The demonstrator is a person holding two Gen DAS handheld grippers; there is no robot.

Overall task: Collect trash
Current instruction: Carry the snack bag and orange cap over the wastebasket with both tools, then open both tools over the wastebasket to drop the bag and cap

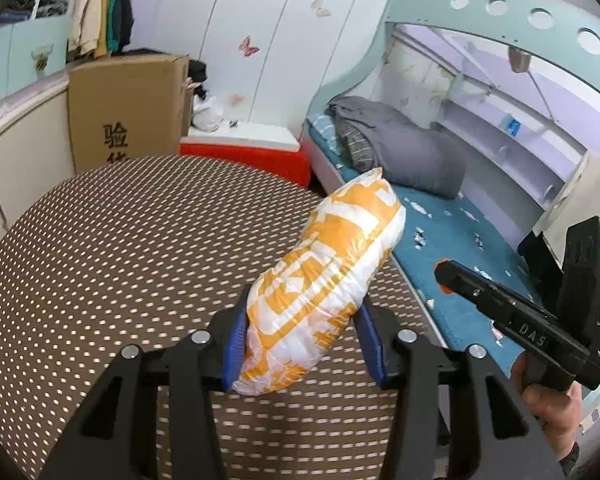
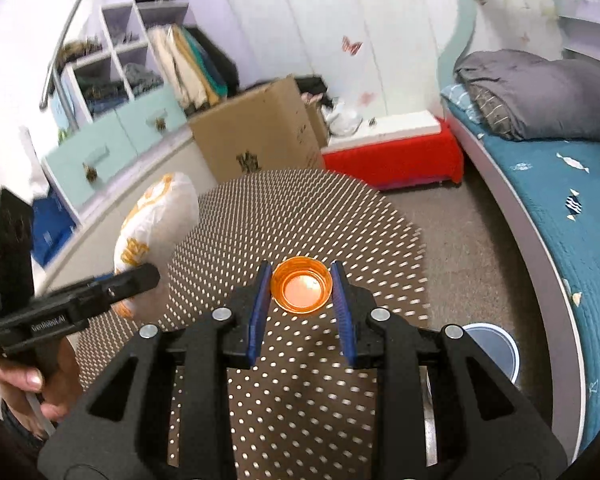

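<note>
In the left wrist view my left gripper (image 1: pixel 304 308) is shut on a puffy white and orange plastic bag (image 1: pixel 328 276), which sticks up and forward above the brown dotted round table (image 1: pixel 120 260). My right gripper (image 1: pixel 444 276) shows at the right as a black finger over the bed. In the right wrist view my right gripper (image 2: pixel 302 280) is shut on a small orange translucent cup (image 2: pixel 302 290), pinched by its rim with the mouth facing the camera. At the left, the same bag (image 2: pixel 156 224) is carried in my left gripper (image 2: pixel 136 280), held by a hand (image 2: pixel 24 380).
A cardboard box (image 2: pixel 260 136) and a red and white box (image 2: pixel 396 152) stand beyond the table. A bed with a teal sheet (image 2: pixel 560 200) and grey blanket (image 2: pixel 532 92) runs along the right. A white-rimmed bin (image 2: pixel 496 348) sits on the carpet beside the table.
</note>
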